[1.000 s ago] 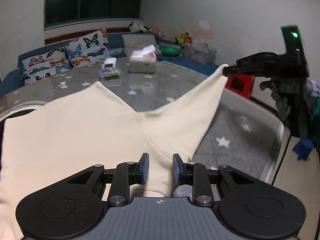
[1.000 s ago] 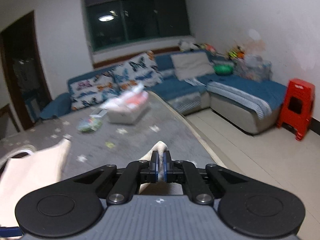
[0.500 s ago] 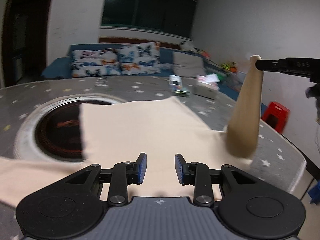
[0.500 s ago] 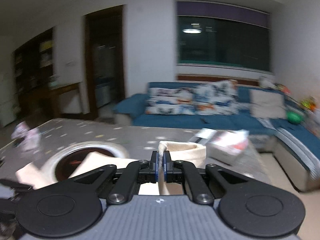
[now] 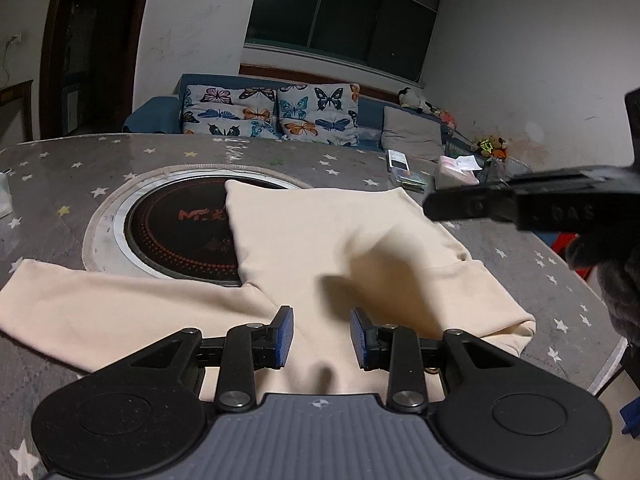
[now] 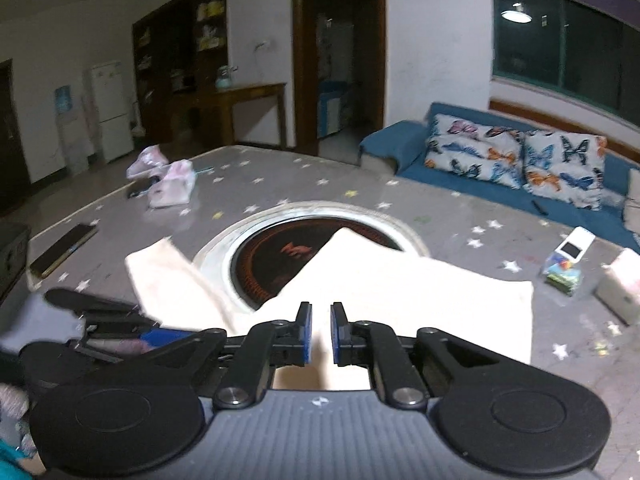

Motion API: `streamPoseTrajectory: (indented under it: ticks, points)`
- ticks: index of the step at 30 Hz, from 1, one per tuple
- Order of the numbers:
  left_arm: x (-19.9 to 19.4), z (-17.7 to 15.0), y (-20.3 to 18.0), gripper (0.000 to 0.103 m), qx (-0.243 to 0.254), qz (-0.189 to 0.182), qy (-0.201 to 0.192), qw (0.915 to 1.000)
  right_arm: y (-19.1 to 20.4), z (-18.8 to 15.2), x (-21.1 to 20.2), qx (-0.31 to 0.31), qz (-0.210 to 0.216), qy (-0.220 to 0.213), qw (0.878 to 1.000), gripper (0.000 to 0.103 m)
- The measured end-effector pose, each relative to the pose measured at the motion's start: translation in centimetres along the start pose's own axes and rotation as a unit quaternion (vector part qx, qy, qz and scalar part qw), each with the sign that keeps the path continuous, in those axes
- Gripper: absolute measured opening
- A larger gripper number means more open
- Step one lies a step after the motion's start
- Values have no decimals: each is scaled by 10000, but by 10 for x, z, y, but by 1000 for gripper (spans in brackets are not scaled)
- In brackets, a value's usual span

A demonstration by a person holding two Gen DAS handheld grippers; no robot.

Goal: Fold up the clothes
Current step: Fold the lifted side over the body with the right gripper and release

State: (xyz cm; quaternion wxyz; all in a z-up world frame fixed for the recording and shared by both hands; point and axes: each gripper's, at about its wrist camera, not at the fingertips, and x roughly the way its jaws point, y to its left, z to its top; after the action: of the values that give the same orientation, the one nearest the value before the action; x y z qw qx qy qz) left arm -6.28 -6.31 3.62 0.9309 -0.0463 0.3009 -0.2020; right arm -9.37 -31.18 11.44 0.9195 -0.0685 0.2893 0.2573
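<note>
A cream long-sleeved garment (image 5: pixel 320 232) lies on the grey star-print table, partly over the round hotplate. One sleeve stretches out to the left; the other is folded back across the body, and its cloth is blurred. My left gripper (image 5: pixel 322 320) hovers open just above the near edge of the garment, with nothing pinched. My right gripper (image 6: pixel 320 312) hangs over the garment (image 6: pixel 420 288) and its jaws are opening; cloth shows below the narrow gap, clear of the pads. In the left wrist view the right gripper (image 5: pixel 432 210) reaches in from the right, above the fold.
The black hotplate (image 5: pixel 180 232) sits in a pale ring at the table's middle. A tissue box (image 5: pixel 456 170), a white device (image 5: pixel 398 159) and a snack packet lie far right. Pink bags (image 6: pixel 172 184) and a dark tablet (image 6: pixel 60 250) lie far left. The table edge (image 5: pixel 612 352) curves close on the right.
The right gripper swung the pinched sleeve end from the right across over the garment, then parted its jaws; the sleeve dropped onto the body. The left gripper turned and widened slightly.
</note>
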Motion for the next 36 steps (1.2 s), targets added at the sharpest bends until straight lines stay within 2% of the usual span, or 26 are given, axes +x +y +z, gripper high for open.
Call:
streamPoseTrajectory:
  ticks: [1,4,7,12,16,20,22,25,31,36]
  points:
    - [-1,1,0,36,0,-3,-15,10000,-1,-3,-6,-3,-11,-2,10000,17]
    - [-1,4,0,37,14,-4,-66,10000,-15,-12,-22,38,-202,62,9998,17]
    - [3,8,-2,37,38,-34,-70,10000,-41,-29,-33,147,-527,338,9979,17]
    - [24,7,-14,36,142,-104,140,9997,-78,-68,-38,541,-919,828,9908,17]
    - [37,2,-23,35,251,-116,341,9990,-91,-86,-41,751,-964,941,9880,17]
    - [40,-3,-25,27,279,-47,451,9986,-93,-91,-36,780,-830,947,9890,17]
    - [39,-4,-25,11,294,8,447,9986,-92,-93,-31,725,-793,1023,9889,17]
    - [31,-3,-24,2,296,139,378,9988,-91,-96,-27,647,-818,1117,9883,17]
    - [12,-4,-21,2,426,469,277,9976,-94,-88,-32,538,-941,1115,9878,17]
    - [10,3,-19,6,387,221,228,9987,-96,-74,-27,484,-936,934,9900,17]
